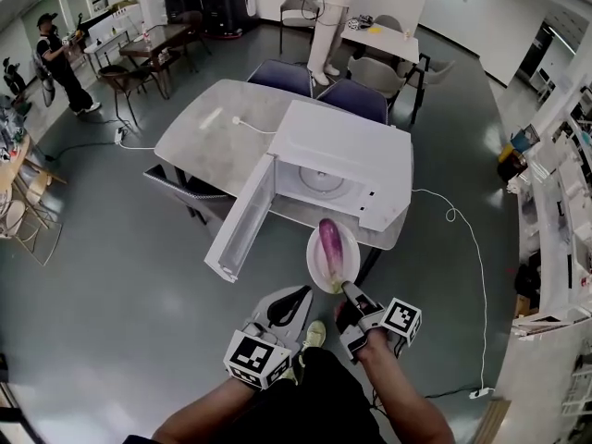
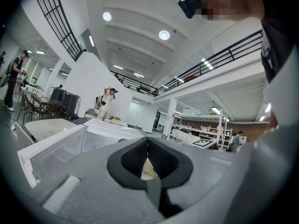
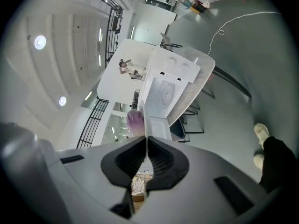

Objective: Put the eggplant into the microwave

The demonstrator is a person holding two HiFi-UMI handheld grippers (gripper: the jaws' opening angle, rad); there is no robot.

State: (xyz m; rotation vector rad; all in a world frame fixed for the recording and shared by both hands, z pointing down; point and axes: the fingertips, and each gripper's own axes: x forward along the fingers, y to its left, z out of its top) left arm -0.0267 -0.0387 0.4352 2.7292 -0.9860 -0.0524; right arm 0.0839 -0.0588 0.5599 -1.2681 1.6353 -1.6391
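Observation:
A purple eggplant (image 1: pixel 333 242) lies on a white plate (image 1: pixel 317 268) just in front of the white microwave (image 1: pixel 356 155). The microwave's door (image 1: pixel 242 218) hangs open to the left. My right gripper (image 1: pixel 350 294) is shut on the plate's near rim and carries it. In the right gripper view the eggplant (image 3: pixel 135 120) shows above the closed jaws, with the microwave (image 3: pixel 166 92) beyond. My left gripper (image 1: pixel 294 305) hovers low beside the plate, shut and empty. The left gripper view has the open door (image 2: pixel 51 148) to its left.
The microwave stands on a pale oval table (image 1: pixel 208 128) with dark chairs (image 1: pixel 282 74) behind it. A white cable (image 1: pixel 467 239) trails over the grey floor at right. Shelves (image 1: pixel 555 202) line the right wall. People stand far off at the back.

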